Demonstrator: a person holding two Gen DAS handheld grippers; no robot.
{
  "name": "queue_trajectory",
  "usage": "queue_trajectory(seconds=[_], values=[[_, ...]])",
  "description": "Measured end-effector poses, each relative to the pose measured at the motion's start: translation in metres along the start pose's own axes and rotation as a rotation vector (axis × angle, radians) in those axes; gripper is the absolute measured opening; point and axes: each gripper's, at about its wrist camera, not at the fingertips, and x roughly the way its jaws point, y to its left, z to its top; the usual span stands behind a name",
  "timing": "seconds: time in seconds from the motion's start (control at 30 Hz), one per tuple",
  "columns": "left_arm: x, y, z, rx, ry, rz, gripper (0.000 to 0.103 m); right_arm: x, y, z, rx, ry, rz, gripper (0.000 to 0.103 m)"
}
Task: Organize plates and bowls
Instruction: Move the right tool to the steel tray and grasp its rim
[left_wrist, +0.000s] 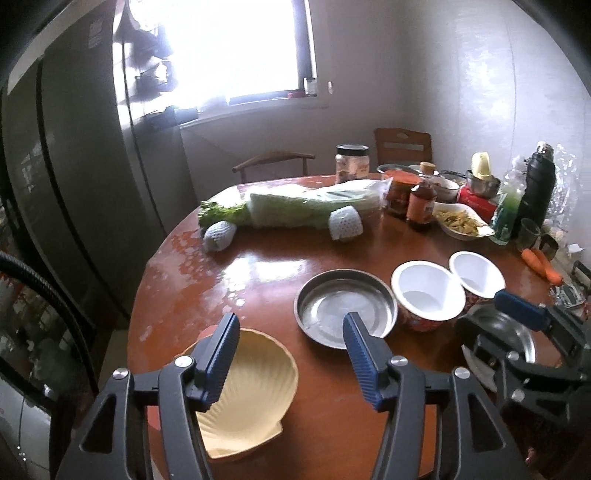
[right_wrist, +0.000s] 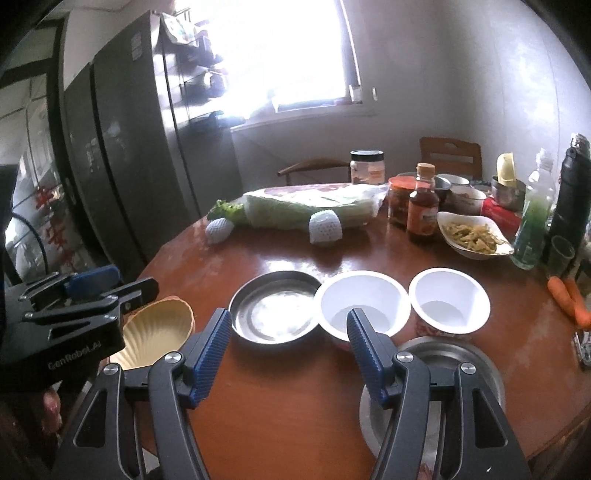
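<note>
On the round wooden table (left_wrist: 258, 280) both grippers hang above the near edge, and both have nothing between the blue pads. The left gripper (left_wrist: 291, 354) stands with its jaws apart; the cream shell-shaped dish (left_wrist: 255, 384) lies just under it, partly behind the left finger, but the pads do not touch it. In the right wrist view the same dish (right_wrist: 155, 332) sits at the table's left edge, right below that gripper's dark body.

The right gripper (right_wrist: 288, 354) is also parted and empty. Below its right finger lies a steel plate (right_wrist: 461, 365) close to the near edge. A little further in, a round steel dish (right_wrist: 275, 306) rests flat, and touching its right side is a white bowl (right_wrist: 364, 302) with a second white bowl (right_wrist: 448, 299) just beside. All three are in a row, ahead of the fingertips.

Far behind them are a wrapped cabbage (right_wrist: 314, 208), sauce bottles (right_wrist: 423, 206) and two carrots (right_wrist: 569, 299) at the right.
</note>
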Motion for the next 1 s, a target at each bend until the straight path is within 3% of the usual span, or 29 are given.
queue_trajectory(seconds=[0.27, 0.6, 0.73, 1.0], values=[[0.026, -0.008, 0.016, 0.055, 0.047, -0.020, 0.060, 0.005, -0.004, -0.004, 0.049, 0.007, -0.002, 0.068], [0.091, 0.007, 0.032, 0.029, 0.142, -0.058, 0.060, 0.056, 0.005, -0.026, 0.136, 0.125, 0.014, 0.068], [0.113, 0.009, 0.034, 0.020, 0.176, -0.089, 0.060, 0.073, 0.008, -0.031, 0.189, 0.134, 0.011, 0.068], [0.154, 0.009, 0.033, 0.034, 0.235, -0.079, 0.060, 0.109, 0.001, -0.031, 0.245, 0.196, -0.016, 0.068]])
